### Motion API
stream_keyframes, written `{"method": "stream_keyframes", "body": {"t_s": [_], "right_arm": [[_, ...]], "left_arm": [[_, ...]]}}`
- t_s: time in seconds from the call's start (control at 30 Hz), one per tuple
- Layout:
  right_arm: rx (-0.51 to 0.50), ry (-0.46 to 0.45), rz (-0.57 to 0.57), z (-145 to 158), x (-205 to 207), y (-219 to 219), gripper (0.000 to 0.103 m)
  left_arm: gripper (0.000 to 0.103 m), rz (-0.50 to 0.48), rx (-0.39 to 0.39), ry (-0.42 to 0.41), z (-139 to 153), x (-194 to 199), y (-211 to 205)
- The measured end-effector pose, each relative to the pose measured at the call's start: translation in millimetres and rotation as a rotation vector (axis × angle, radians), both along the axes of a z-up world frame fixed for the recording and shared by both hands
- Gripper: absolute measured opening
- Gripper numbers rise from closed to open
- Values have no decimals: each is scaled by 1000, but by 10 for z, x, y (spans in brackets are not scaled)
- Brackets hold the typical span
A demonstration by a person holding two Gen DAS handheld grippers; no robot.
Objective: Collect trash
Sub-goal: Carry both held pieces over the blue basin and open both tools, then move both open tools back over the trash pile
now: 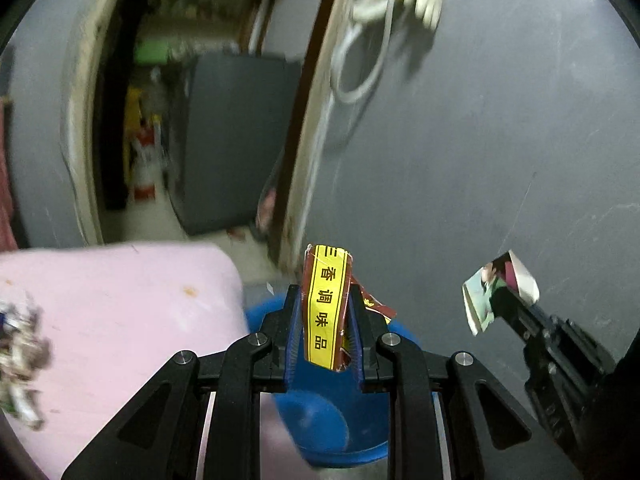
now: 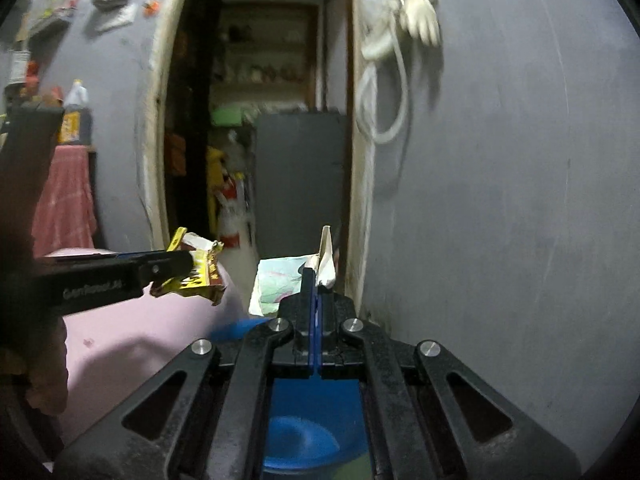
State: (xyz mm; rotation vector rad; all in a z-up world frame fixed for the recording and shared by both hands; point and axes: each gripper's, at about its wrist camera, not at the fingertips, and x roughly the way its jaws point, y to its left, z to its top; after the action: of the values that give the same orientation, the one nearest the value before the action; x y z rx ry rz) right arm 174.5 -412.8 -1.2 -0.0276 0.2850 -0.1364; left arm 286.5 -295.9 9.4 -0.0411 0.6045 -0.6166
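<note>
Nearest in the left wrist view, the left gripper (image 1: 326, 320) is clamped on a flattened seasoning packet (image 1: 326, 306), brown with a yellow band of printed characters; the packet stands upright between the two blue-lined fingers and sticks out past their tips. Directly below that gripper sits a blue bucket (image 1: 332, 432), its open mouth showing between the black linkage arms. In the right wrist view, the right gripper (image 2: 316, 284) is pressed together on a folded piece of printed paper (image 2: 280, 284), which is pinched at one edge, spreads to the left of the fingers and rises in a white point above the tips. The same blue bucket (image 2: 304, 440) lies under this gripper too. From the left wrist camera, the right gripper (image 1: 508, 308) appears at the right, holding the paper (image 1: 500, 288) level with the packet and well apart from it. To the left is a pink surface (image 1: 120, 320) with crumpled scraps (image 1: 20, 360) at its edge. Beyond stands a grey wall (image 1: 480, 140) with a white cable (image 1: 372, 40) hanging on it, and an open doorway (image 2: 260, 120) leading to shelves and a grey cabinet (image 2: 300, 180).
</note>
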Motion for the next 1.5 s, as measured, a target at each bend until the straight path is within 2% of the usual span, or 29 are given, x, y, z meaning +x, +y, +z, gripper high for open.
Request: {"method": "stream_keyframes", "body": {"t_s": [0.1, 0.27, 0.33, 0.43, 0.47, 0.53, 0.57, 0.6, 0.7, 0.83, 0.93, 1.03, 1.1, 1.17, 1.3, 1.5], "right_arm": [[43, 61, -14, -226, 95, -135, 1], [102, 157, -16, -474, 198, -226, 2], [123, 193, -18, -543, 232, -258, 3], [161, 227, -19, -574, 310, -309, 5], [172, 236, -17, -577, 330, -319, 6], [179, 250, -15, -569, 388, -327, 12], [180, 257, -12, -568, 419, -330, 20], [182, 263, -9, -557, 434, -327, 27], [192, 248, -5, -491, 447, -327, 31], [180, 177, 6, -285, 340, -231, 43], [157, 89, 22, -12, 168, -77, 54], [132, 3, 45, 251, 9, 119, 69], [118, -43, 60, 399, -79, 253, 81], [111, -90, 87, 549, -174, 423, 89], [109, -162, 147, 719, -281, 765, 102], [123, -238, 235, 846, -352, 1298, 103]], "left_arm": [[18, 2, 68, 78, -201, 223, -173], [18, 8, 135, 180, -485, 409, -287], [20, 3, 135, 215, -565, 443, -258], [33, 20, 122, 236, -608, 385, -204], [33, 24, 115, 239, -598, 340, -169], [33, 27, 106, 238, -564, 263, -113], [34, 28, 103, 235, -547, 251, -93], [34, 29, 96, 226, -511, 228, -61], [37, 33, 71, 186, -384, 121, 61], [56, 68, 16, 85, -133, -72, 355], [63, 110, -27, 10, 85, -225, 630], [80, 156, -65, -49, 294, -340, 925], [85, 189, -83, -93, 434, -418, 1121], [97, 229, -91, -132, 567, -501, 1350], [101, 317, -128, -194, 742, -701, 1822], [101, 432, -141, -258, 869, -989, 2466]]}}
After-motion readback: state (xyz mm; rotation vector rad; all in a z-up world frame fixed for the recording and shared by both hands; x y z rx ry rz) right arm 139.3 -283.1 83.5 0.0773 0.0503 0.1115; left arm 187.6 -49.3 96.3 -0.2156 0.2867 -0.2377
